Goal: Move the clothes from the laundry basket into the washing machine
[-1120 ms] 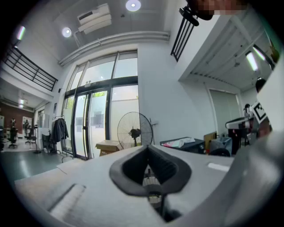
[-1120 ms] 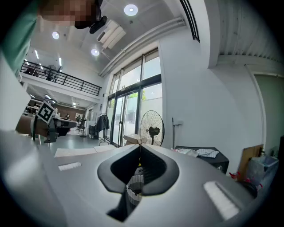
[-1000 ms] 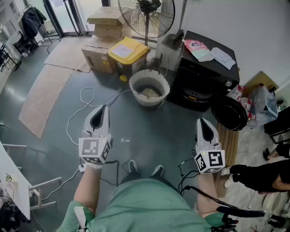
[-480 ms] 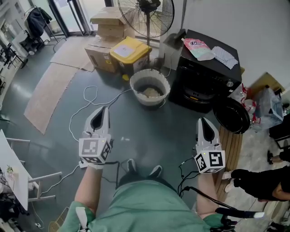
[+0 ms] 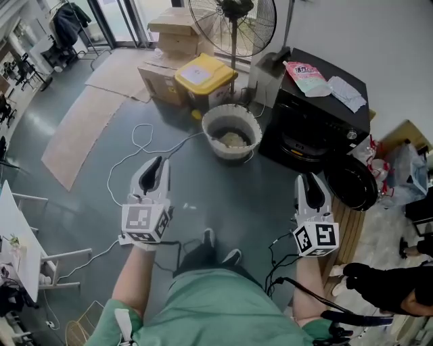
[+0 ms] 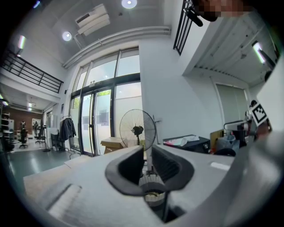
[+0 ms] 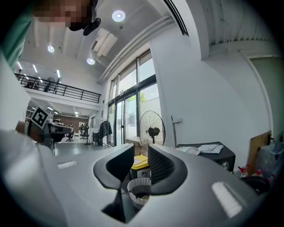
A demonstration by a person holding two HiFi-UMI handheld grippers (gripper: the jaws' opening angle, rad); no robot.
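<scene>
The white round laundry basket (image 5: pixel 232 130) stands on the grey floor ahead of me, with pale clothes (image 5: pixel 233 140) in its bottom. Right of it is the black washing machine (image 5: pixel 314 108), its round door (image 5: pixel 352 184) swung open toward me. My left gripper (image 5: pixel 156 164) hovers short of the basket, to its left. My right gripper (image 5: pixel 310 181) hovers in front of the machine's door. Both point level, and both pairs of jaws are opening, a narrow gap with nothing in it. The basket (image 6: pixel 150 182) shows through the left gripper (image 6: pixel 147 153) and, as the basket (image 7: pixel 138 188), under the right gripper (image 7: pixel 141 153).
A yellow-lidded bin (image 5: pixel 205 76), cardboard boxes (image 5: pixel 174 34) and a standing fan (image 5: pixel 233 17) are behind the basket. A white cable (image 5: pixel 135 145) loops over the floor at left. A pink packet (image 5: pixel 308 73) lies on the machine. A wooden slatted board (image 5: pixel 344 216) and a person in black (image 5: pixel 385 284) are at right.
The basket and washing machine have come nearer and shifted right in the head view. Both grippers have moved forward with me and keep the same spacing.
</scene>
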